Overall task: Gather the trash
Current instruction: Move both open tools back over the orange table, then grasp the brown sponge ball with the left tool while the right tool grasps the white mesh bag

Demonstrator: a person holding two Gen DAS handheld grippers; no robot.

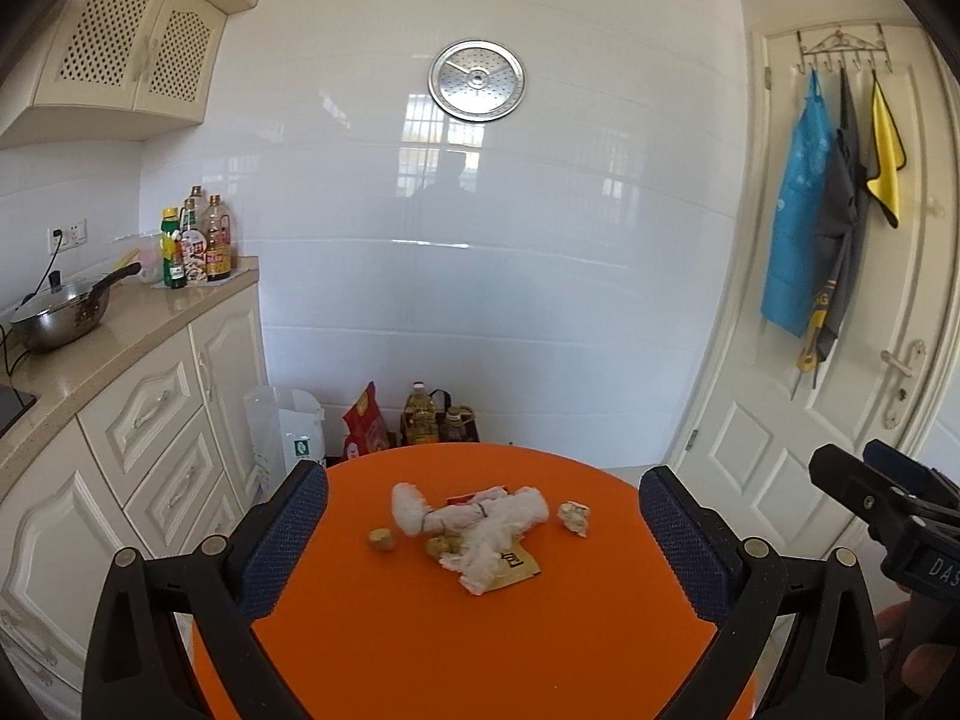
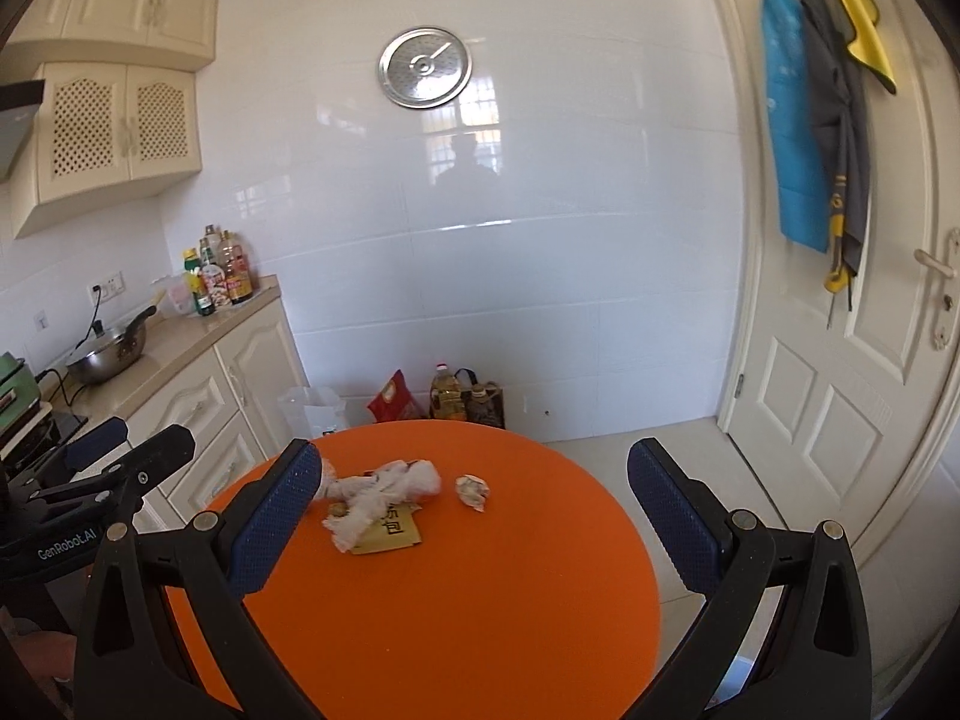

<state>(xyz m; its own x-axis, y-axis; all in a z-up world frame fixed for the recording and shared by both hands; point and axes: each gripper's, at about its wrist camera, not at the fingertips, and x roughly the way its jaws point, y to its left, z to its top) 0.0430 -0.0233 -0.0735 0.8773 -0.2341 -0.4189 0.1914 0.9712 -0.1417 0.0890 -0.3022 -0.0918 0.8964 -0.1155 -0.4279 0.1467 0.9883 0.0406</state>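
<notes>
Both the left gripper [image 1: 483, 531] and right gripper [image 2: 474, 510] gape wide (empty) above the round orange table [image 1: 420, 630], crumpled white tissue [image 1: 480, 525] at twelve o'clock

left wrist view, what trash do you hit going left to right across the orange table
small tan lump → white tissue wad, draped over a tan paper packet → small crumpled scrap, lying apart at the right. All sit on the orange table.

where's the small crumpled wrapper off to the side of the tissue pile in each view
Left wrist view: small crumpled wrapper lies right of the tissue pile, right of centre on the orange table.
Right wrist view: wrapper sits near centre, right of the pile.
Shared landmark: round metal lid on the wall.
</notes>
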